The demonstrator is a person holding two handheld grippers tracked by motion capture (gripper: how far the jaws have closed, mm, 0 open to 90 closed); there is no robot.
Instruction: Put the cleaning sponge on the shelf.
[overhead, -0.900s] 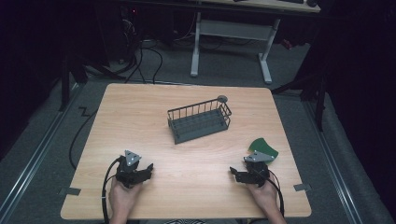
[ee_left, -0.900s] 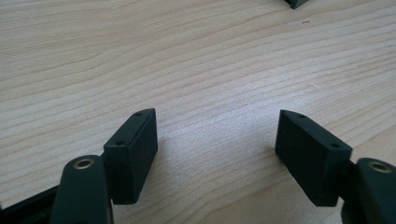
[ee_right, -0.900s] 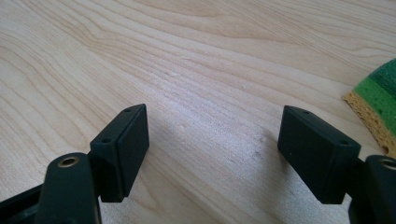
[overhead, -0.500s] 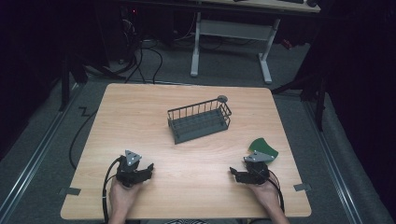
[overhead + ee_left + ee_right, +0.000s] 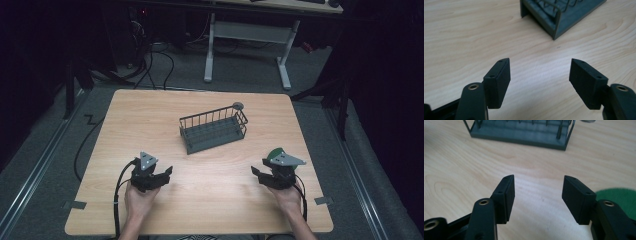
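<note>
both claws rest low on the near worktop (image 5: 150, 110), left claw (image 5: 167, 173) and right claw (image 5: 256, 173) gaping empty, angled toward the wire rack (image 5: 214, 130), seemingly poised to reach.

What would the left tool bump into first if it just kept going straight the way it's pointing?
Probably the wire basket. The left tool is open and empty, with bare table just ahead, and the basket's near corner sits further along that line. Depth is hard to judge, so it might only clip that corner.

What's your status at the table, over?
Left gripper open, empty. Right gripper open, empty. Green disc beside right gripper. Wire rack mid-table, path unobstructed.
</note>
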